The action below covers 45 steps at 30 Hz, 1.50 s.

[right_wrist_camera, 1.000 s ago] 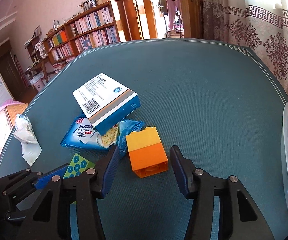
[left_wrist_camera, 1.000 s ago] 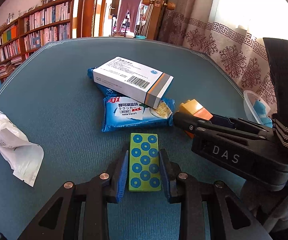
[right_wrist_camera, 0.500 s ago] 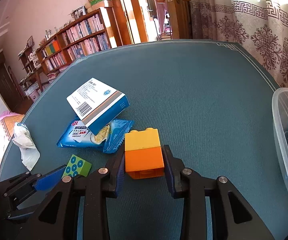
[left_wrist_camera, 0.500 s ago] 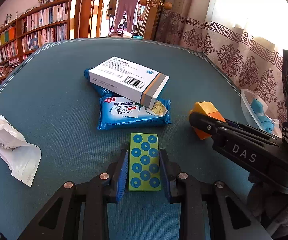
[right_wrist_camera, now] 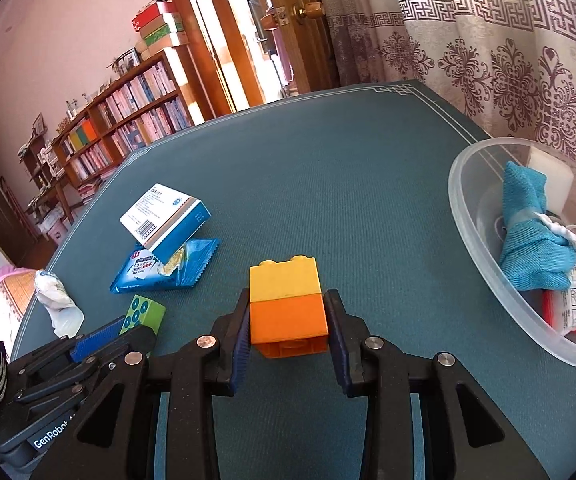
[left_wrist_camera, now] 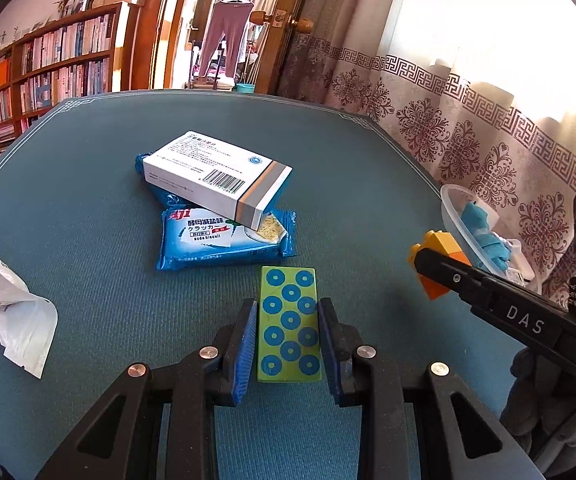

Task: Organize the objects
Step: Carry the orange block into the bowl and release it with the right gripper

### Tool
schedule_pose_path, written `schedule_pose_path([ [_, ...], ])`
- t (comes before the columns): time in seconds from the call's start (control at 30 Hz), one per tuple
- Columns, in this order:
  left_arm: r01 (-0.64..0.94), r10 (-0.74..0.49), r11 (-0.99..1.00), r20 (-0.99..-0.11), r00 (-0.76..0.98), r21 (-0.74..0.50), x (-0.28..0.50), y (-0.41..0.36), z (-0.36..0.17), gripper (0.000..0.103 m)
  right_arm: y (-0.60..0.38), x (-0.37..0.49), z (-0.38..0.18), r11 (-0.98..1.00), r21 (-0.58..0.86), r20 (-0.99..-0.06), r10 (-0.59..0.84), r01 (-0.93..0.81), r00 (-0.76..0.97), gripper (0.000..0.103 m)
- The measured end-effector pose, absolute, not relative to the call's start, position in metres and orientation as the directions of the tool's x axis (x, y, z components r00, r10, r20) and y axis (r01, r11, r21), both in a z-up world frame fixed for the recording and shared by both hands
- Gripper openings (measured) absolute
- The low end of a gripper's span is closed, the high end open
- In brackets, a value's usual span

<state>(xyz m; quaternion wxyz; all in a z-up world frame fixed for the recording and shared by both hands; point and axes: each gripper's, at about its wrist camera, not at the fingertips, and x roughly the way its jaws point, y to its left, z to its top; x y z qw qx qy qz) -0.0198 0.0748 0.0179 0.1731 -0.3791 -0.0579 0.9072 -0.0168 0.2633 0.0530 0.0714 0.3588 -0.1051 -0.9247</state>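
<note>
My left gripper (left_wrist_camera: 289,344) is shut on a green block with blue dots (left_wrist_camera: 289,327), low over the teal table; the block also shows in the right wrist view (right_wrist_camera: 144,314). My right gripper (right_wrist_camera: 287,332) is shut on a yellow-and-orange brick stack (right_wrist_camera: 286,304) and holds it above the table, left of a clear plastic bowl (right_wrist_camera: 484,264). From the left wrist view the brick stack (left_wrist_camera: 440,250) and right gripper show at the right. A white medicine box (left_wrist_camera: 216,178) leans on a blue biscuit packet (left_wrist_camera: 216,240).
The bowl (left_wrist_camera: 450,208) holds a blue cloth (right_wrist_camera: 532,236) and small packets. A crumpled white bag (left_wrist_camera: 4,296) lies at the table's left edge. Bookshelves, a door and a curtain stand beyond the table.
My right gripper has closed on the brick stack, lifted it and carried it right toward the bowl. My left gripper stays on the green block.
</note>
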Motion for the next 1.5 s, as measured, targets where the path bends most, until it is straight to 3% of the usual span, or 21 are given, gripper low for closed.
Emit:
schedule_pose_path([
  [0.87, -0.33, 0.406, -0.911, -0.685, -0.604, -0.248, -0.019, 0.089, 0.018, 0.032, 0.382, 0.039, 0.075, -0.937, 0.263, -0.565, 0.042, -0.228, -0.824, 0.035],
  [1.5, -0.348, 0.389, -0.913, -0.714, -0.582, -0.214, -0.019, 0.11, 0.02, 0.032, 0.427, 0.014, 0.076, -0.908, 0.198, -0.52, 0.222, -0.369, -0.825, 0.038],
])
